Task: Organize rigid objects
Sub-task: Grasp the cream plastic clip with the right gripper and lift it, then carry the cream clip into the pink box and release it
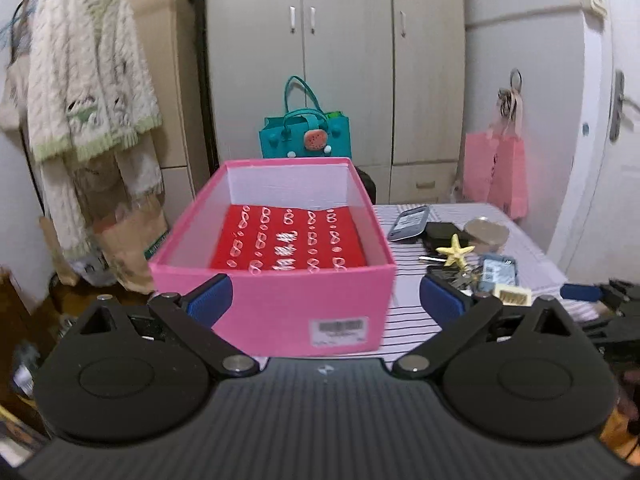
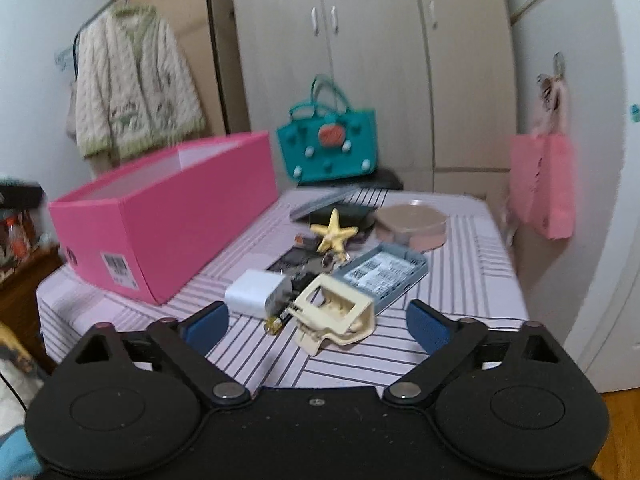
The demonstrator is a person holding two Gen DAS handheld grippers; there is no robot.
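Note:
An open pink box point(image 1: 280, 312) with a red printed sheet point(image 1: 288, 240) on its floor stands on the striped table point(image 2: 460, 320). My left gripper point(image 1: 326, 300) is open just before the box's near wall and holds nothing. To the right lies a heap of small items: a yellow starfish point(image 2: 333, 232), a white charger point(image 2: 252, 292), a grey labelled case point(image 2: 380, 276) and a round tin point(image 2: 412, 224). A cream hair claw point(image 2: 332, 312) lies on the cloth between the wide jaws of my open right gripper point(image 2: 318, 322), whose pads point(image 2: 208, 320) stand clear of it.
A teal bag point(image 2: 328, 148) stands behind the table against the wardrobe point(image 2: 380, 60). A pink bag point(image 2: 548, 184) hangs on the door at right. A cardigan point(image 1: 84, 88) hangs on a rack at left. The box's left side sits near the table's left edge.

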